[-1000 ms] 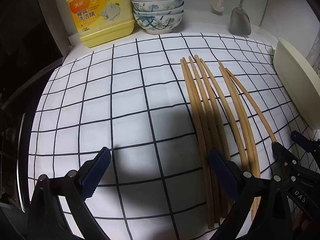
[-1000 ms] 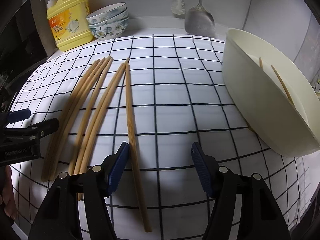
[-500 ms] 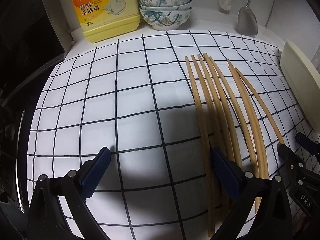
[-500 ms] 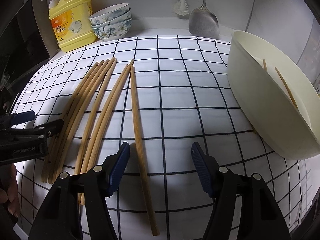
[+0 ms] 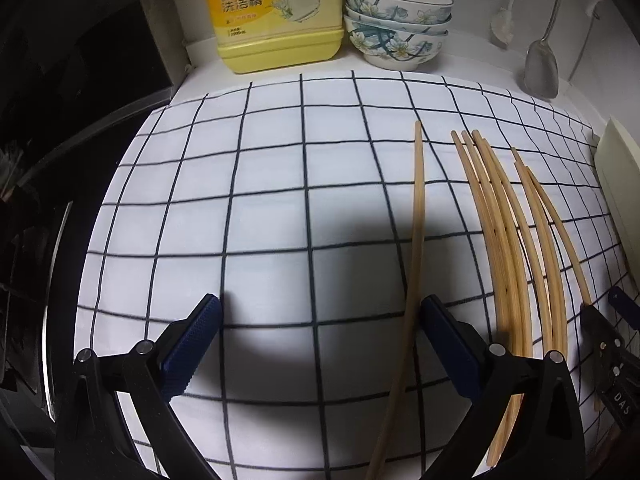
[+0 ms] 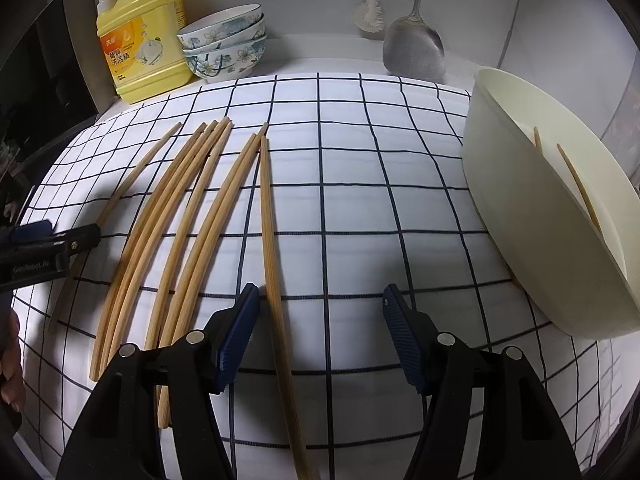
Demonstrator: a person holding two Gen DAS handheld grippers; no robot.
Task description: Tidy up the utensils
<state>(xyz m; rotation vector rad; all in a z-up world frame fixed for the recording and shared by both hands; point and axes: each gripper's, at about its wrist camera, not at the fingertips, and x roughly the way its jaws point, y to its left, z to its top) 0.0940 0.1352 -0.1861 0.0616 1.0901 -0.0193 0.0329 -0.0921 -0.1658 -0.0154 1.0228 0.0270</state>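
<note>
Left wrist view first: your left gripper [image 5: 316, 332] is spread open over the checked cloth [image 5: 260, 208], with one stray chopstick [image 5: 416, 216] lying just inside its right finger. Further right, the remaining chopsticks [image 6: 192, 216] lie bunched on the surface. Your right gripper [image 6: 320, 320] hangs open above another single chopstick [image 6: 272, 240], next to the cream tub [image 6: 532, 216].

Bare checked cloth [image 6: 360, 208] lies open between the chopsticks [image 6: 192, 208] and the cream bowl [image 6: 532, 216]. A detergent bottle [image 6: 144, 48] and stacked bowls [image 6: 224, 44] block the back wall.
</note>
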